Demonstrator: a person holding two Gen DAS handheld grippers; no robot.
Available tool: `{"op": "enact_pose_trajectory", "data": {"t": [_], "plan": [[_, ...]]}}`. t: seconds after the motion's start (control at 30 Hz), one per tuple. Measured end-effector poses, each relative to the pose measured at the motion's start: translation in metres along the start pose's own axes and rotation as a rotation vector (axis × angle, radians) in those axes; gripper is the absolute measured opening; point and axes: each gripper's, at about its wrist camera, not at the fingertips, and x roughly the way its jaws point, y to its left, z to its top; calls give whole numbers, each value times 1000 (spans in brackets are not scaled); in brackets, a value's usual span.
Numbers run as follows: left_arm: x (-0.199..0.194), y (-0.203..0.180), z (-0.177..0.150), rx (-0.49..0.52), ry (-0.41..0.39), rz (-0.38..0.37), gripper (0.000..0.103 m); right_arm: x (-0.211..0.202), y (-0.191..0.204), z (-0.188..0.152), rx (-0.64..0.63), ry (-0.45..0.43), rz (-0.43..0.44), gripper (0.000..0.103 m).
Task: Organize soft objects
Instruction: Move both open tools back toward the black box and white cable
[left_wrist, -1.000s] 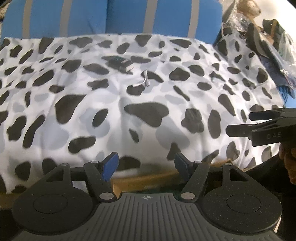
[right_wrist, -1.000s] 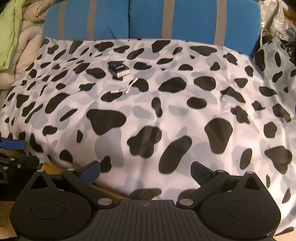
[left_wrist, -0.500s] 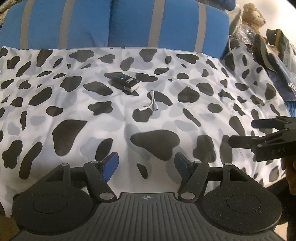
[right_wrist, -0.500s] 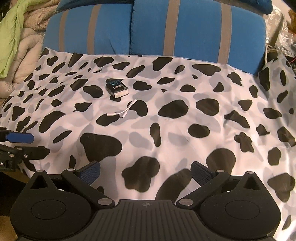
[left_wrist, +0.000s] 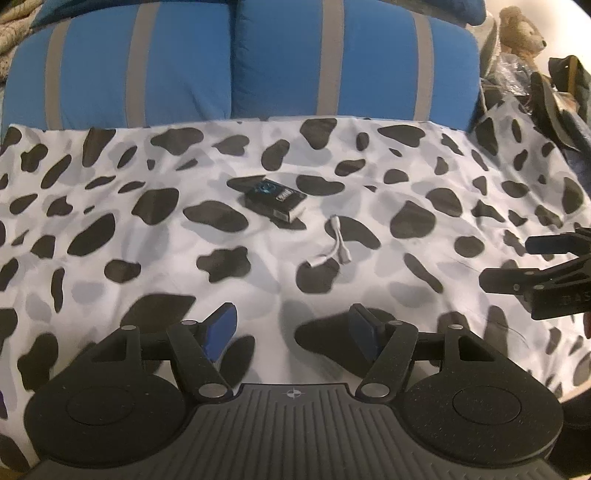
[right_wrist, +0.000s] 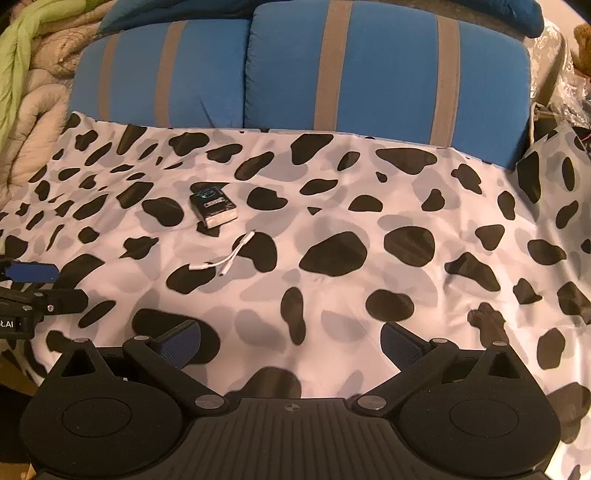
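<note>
A: Starting at the far left, what's there?

B: In the right wrist view, a lime green cloth (right_wrist: 14, 70) lies over a beige quilted blanket (right_wrist: 35, 110), bunched against the left end of the bed. Behind the bed stand two blue pillows with grey stripes, the left pillow (left_wrist: 122, 70) and the right pillow (left_wrist: 354, 59) touching side by side.

A: And the cover itself?

B: A white cow-print duvet (left_wrist: 110, 206) with black and grey patches lies spread flat over the bed, its far edge against the pillows. On it, left of centre and towards the far side, sits a small black box (left_wrist: 275, 197). Just right of it and a little nearer lies a short white adapter cable (left_wrist: 330, 253), apart from the box.

A: The tools?

B: The left gripper (left_wrist: 291, 328) hovers over the near edge of the duvet, its blue pads well apart with nothing between them. The right gripper (right_wrist: 291, 341) is beside it to the right, jaws spread wide, also empty, over the print.

A: Far right?

B: A brown teddy bear (left_wrist: 521, 31) sits among dark bags and clutter (left_wrist: 554, 96) past the right pillow
</note>
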Motion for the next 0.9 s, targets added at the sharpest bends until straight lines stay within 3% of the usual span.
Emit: {"op": "enact_pose_trajectory", "data": {"t": [0.4, 0.57, 0.77, 0.9], "plan": [[17, 18, 20, 50, -28, 64, 66, 36, 7, 22, -30, 3, -38, 103], [19, 32, 21, -12, -14, 21, 66, 56, 14, 31, -54, 29, -47, 103], [20, 46, 18, -25, 35, 42, 66, 74, 24, 48, -31, 69, 1, 103], [18, 59, 15, -62, 52, 34, 66, 84, 33, 55, -22, 51, 26, 103]]}}
